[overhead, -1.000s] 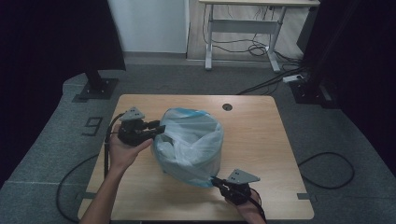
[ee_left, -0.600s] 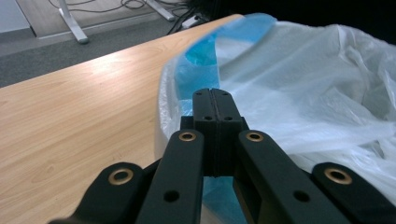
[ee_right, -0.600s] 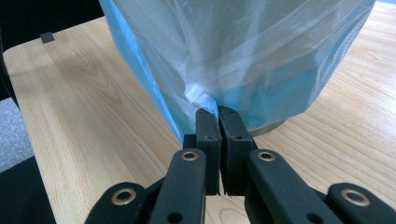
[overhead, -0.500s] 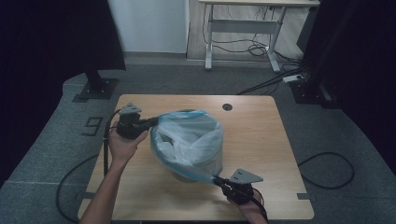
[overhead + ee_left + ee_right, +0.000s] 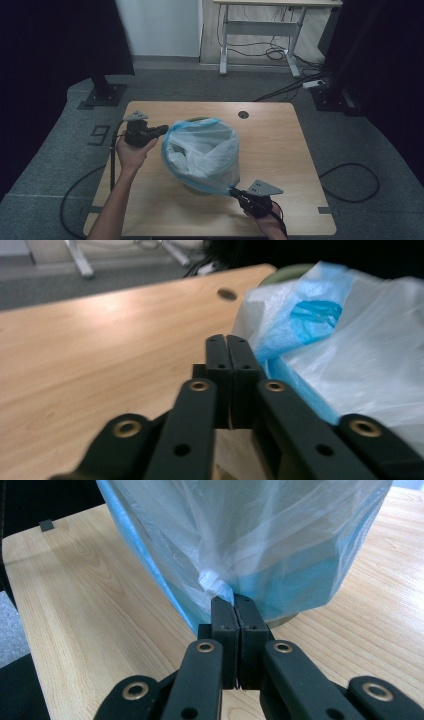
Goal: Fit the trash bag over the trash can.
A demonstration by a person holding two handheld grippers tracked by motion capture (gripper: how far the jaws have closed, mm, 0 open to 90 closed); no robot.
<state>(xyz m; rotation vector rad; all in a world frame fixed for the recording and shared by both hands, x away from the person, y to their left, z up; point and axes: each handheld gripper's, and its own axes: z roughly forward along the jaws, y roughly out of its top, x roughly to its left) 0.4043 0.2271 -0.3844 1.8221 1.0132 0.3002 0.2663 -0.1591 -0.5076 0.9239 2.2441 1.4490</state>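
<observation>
A light wooden table (image 5: 280,150) with rounded corners and a small round cable hole (image 5: 243,114) near its far edge stands on grey carpet (image 5: 360,150). Beyond it a white wall panel (image 5: 160,27) rises between dark curtains (image 5: 55,45). A black stand base (image 5: 102,95) sits on the carpet at the left. At the far side stands a white-framed desk (image 5: 260,35) with cables (image 5: 270,52) tangled beneath it. A black cable (image 5: 350,182) loops across the floor at the right.

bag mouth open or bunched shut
Open: the bag has its blue rim spread wide over the bin, its hollow inside showing from above.
</observation>
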